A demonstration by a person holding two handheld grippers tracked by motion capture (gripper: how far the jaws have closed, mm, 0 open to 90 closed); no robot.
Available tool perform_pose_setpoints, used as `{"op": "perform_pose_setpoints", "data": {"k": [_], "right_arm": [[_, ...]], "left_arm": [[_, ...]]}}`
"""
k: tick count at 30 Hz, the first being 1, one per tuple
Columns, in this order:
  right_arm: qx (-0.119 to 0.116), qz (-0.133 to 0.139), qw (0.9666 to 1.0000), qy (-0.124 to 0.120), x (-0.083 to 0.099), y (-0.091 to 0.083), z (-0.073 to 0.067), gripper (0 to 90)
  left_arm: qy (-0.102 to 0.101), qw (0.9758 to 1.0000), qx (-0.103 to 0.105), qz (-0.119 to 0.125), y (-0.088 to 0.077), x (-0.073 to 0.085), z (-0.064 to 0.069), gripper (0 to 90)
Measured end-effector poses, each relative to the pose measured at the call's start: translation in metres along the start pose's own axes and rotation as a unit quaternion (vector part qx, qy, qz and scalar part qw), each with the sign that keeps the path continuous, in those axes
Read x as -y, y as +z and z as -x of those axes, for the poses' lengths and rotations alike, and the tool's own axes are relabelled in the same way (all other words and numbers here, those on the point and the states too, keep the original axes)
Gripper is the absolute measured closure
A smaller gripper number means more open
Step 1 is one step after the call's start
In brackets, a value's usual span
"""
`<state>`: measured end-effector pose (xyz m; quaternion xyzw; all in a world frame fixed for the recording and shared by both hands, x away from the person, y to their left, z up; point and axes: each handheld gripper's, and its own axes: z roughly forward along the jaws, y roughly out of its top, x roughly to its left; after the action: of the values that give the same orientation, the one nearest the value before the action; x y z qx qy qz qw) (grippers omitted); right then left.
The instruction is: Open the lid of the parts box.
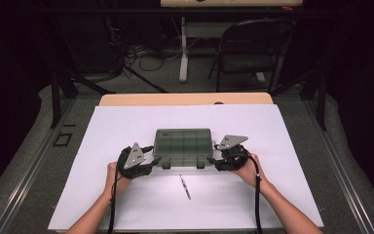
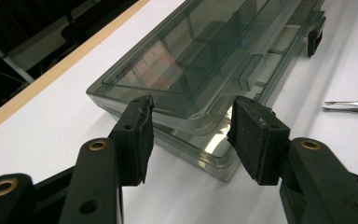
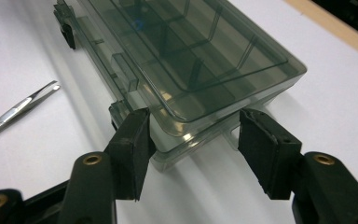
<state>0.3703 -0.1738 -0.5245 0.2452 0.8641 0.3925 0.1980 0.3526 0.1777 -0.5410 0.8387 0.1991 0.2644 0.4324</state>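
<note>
fingers (image 2: pixel 137 135) on my left gripper (image 2: pixel 191 135) are standing partly open, straddling the near left corner of the smoky compartment box (image 1: pixel 183 146), pads close beside it but not clearly pressing. i'm reading the right gripper (image 3: pixel 193 147) the same way at the other near corner, about half open, nothing gripped. outward, the box is lying mid-sheet on the white table (image 1: pixel 126 122), lid down and latches seemingly closed, tweezers (image 1: pixel 185 186) just in front. i'm judging the work barely started: opening is all left.
</note>
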Motion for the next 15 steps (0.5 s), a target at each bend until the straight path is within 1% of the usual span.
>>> {"op": "perform_pose_setpoints", "data": {"k": [3, 5, 7, 12, 15], "right_arm": [[0.009, 0.002, 0.9999, -0.013, -0.0008, -0.0009, -0.0027, 46.1], [0.018, 0.011, 0.9996, -0.02, -0.0012, -0.0014, -0.0043, 48.2], [0.019, 0.01, 0.9995, -0.023, -0.0014, -0.0017, -0.0047, 48.6], [0.031, 0.019, 0.9988, -0.033, -0.0017, -0.0021, -0.0075, 51.0], [0.033, 0.019, 0.9986, -0.035, -0.0017, -0.0028, -0.0076, 52.0]], "left_arm": [[-0.001, 1.0, -0.002, 0.004, 0.0002, -0.0001, 0.0009, 49.5], [-0.001, 1.0, -0.003, 0.005, 0.0003, -0.0001, 0.0011, 49.5], [0.0, 1.0, -0.004, 0.006, 0.0, -0.0003, 0.0009, 49.6], [0.004, 0.9999, -0.011, 0.009, -0.0008, -0.0012, 0.0012, 50.5], [0.003, 0.9999, -0.012, 0.008, -0.0009, -0.0015, 0.0011, 50.7]]}}
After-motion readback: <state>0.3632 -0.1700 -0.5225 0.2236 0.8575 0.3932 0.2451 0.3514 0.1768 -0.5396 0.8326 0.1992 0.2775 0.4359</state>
